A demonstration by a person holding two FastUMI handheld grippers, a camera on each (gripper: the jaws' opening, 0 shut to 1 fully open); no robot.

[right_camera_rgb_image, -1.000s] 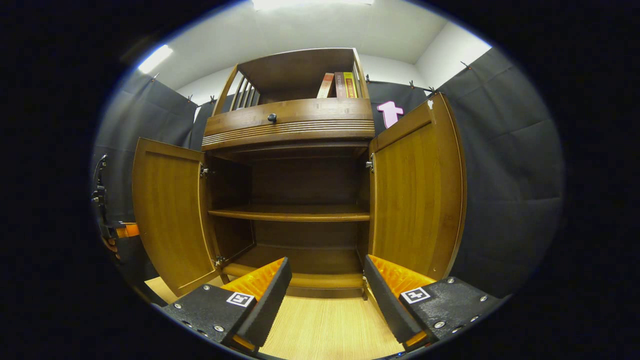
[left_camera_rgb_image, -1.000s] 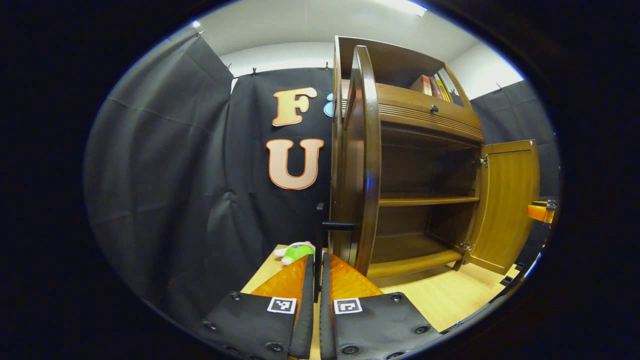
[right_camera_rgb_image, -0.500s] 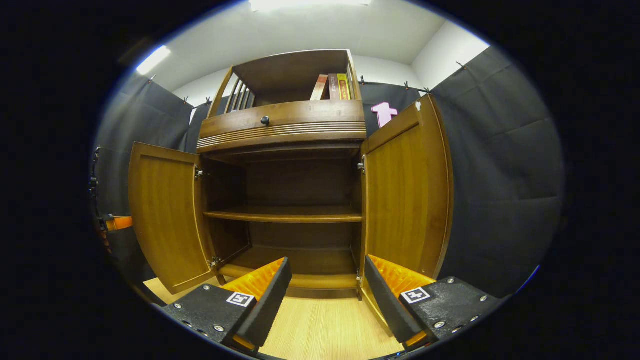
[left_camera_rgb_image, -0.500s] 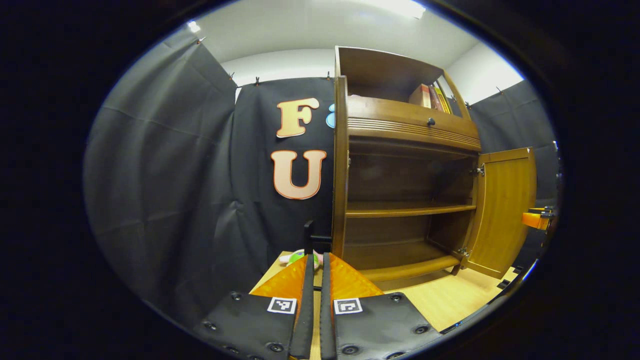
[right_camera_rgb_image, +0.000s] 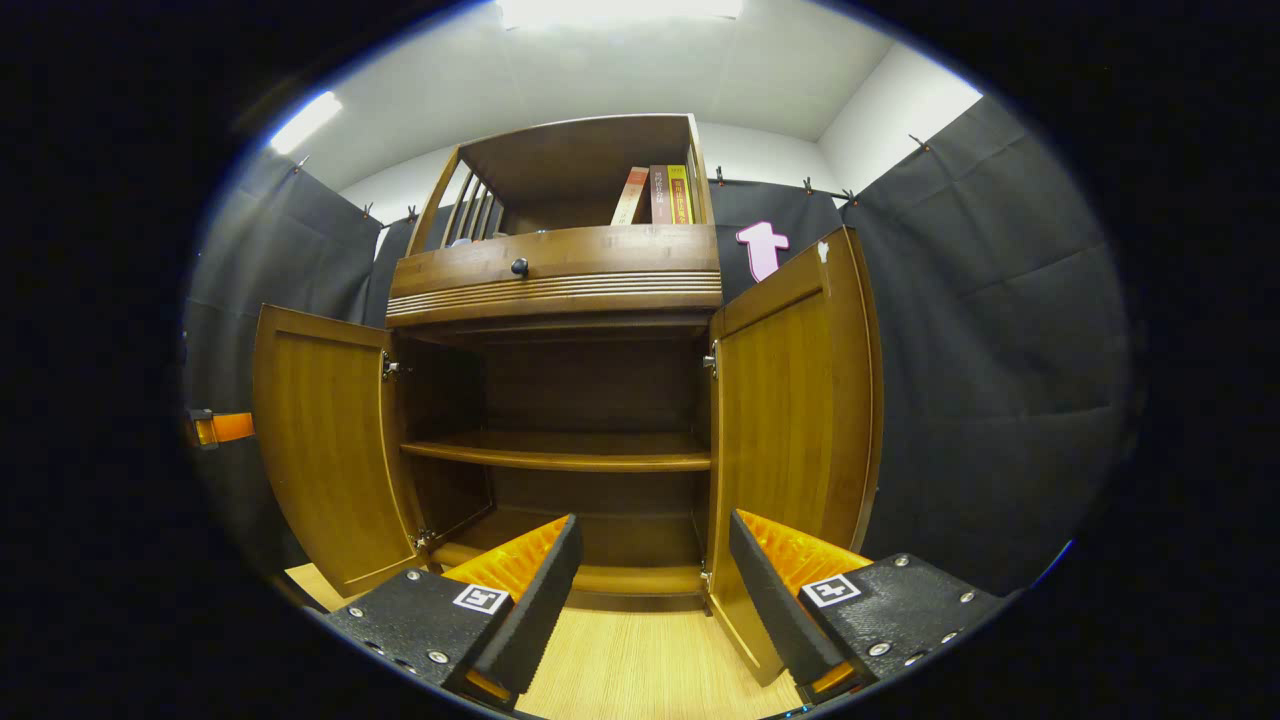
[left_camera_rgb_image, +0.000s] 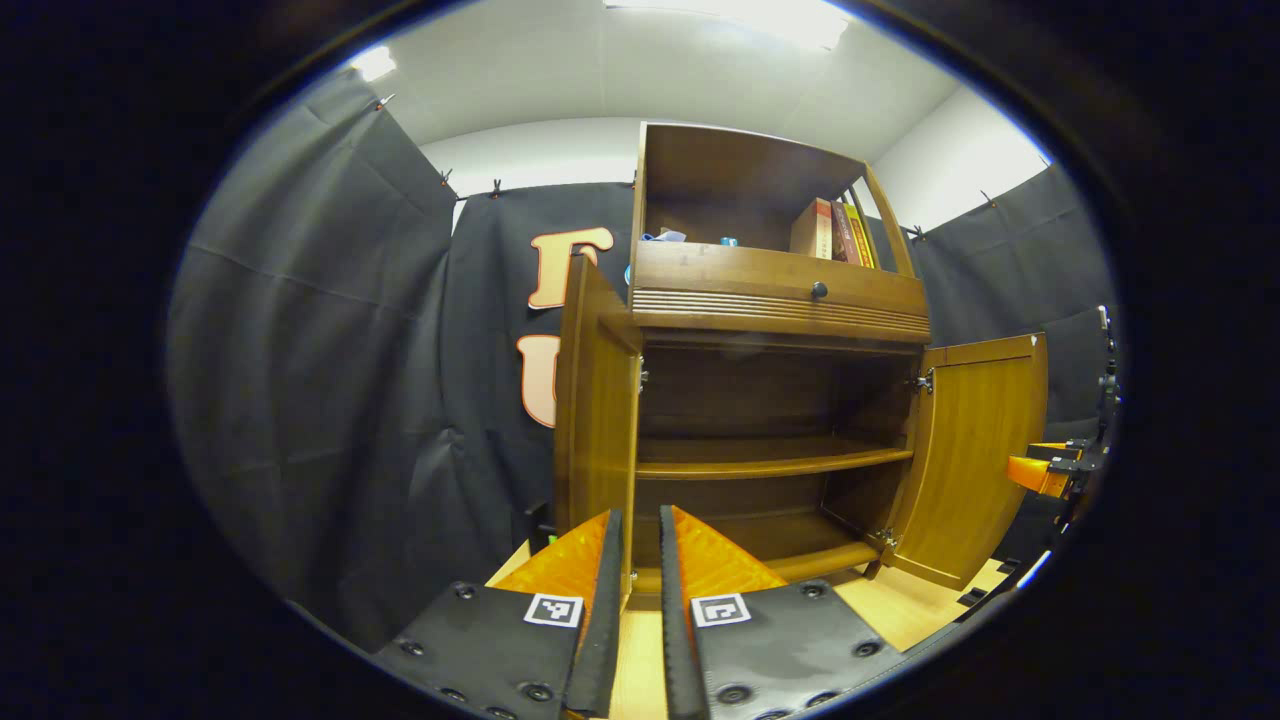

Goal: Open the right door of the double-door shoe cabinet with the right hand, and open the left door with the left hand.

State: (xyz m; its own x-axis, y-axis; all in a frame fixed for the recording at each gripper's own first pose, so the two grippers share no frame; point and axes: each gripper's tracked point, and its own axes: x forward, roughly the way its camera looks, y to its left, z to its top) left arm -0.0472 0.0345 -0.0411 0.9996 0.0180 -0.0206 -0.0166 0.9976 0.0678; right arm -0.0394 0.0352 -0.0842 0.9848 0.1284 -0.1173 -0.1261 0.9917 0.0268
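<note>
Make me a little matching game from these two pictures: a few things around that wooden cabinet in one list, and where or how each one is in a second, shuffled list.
Things:
1. books
2. round knob
3. left gripper
4. right gripper

Places or states:
A. fingers spread wide apart, nothing between them
B. standing in the open top compartment
C. on the drawer front above the two open doors
D. fingers nearly closed, a narrow gap between them

Pairs: 1-B, 2-C, 3-D, 4-A
</note>
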